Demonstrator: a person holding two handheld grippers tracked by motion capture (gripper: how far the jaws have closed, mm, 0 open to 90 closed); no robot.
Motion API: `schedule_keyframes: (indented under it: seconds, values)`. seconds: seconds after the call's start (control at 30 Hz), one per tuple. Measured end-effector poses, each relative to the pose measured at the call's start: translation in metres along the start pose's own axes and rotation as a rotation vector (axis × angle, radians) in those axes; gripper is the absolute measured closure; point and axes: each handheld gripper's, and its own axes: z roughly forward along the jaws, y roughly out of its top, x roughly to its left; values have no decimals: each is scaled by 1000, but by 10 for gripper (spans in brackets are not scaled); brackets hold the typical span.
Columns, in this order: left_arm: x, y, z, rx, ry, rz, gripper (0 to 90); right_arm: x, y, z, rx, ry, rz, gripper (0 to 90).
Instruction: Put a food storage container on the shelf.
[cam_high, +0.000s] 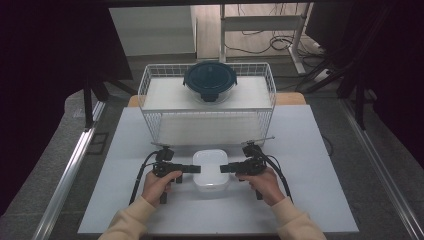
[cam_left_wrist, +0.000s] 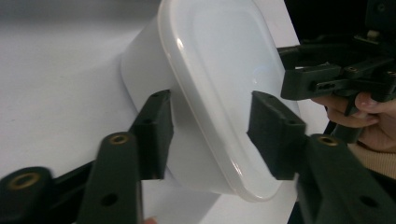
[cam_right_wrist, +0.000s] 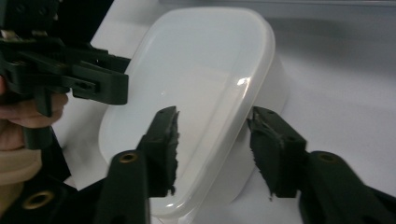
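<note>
A white rectangular container (cam_high: 211, 170) with a translucent lid lies on the white table, in front of the wire basket. My left gripper (cam_high: 196, 168) comes at it from the left, rolled on its side. One jaw stands over the lid (cam_left_wrist: 224, 70) and the other beside the wall, and I see no pad pressing. My right gripper (cam_high: 225, 168) mirrors this from the right. In the right gripper view the container's rim (cam_right_wrist: 233, 116) runs between my right gripper's (cam_right_wrist: 212, 140) jaws, with a gap at the wall. My left gripper (cam_left_wrist: 210, 130) is likewise open around the rim.
A white wire basket (cam_high: 150, 107) stands behind the container, with a round glass bowl under a dark blue lid (cam_high: 210, 80) in its back part. The white tabletop (cam_high: 310, 200) has bare room left and right of my hands. Dark curtains and metal rails flank the table.
</note>
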Motion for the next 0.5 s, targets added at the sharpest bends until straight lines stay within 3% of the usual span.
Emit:
schedule_keyframes:
  seconds: [0.07,0.23,0.5]
  values:
    - [-1,-1,-1,-9,5,5,535,-3,-1,-3,-15,13,20,598]
    - [-5,-2,-7,-27,11,35,658,-8,-6,-9,-29,55,81,658]
    - [-12,-5,-13,-43,10,60,715,-6,-10,-18,-40,82,82,718]
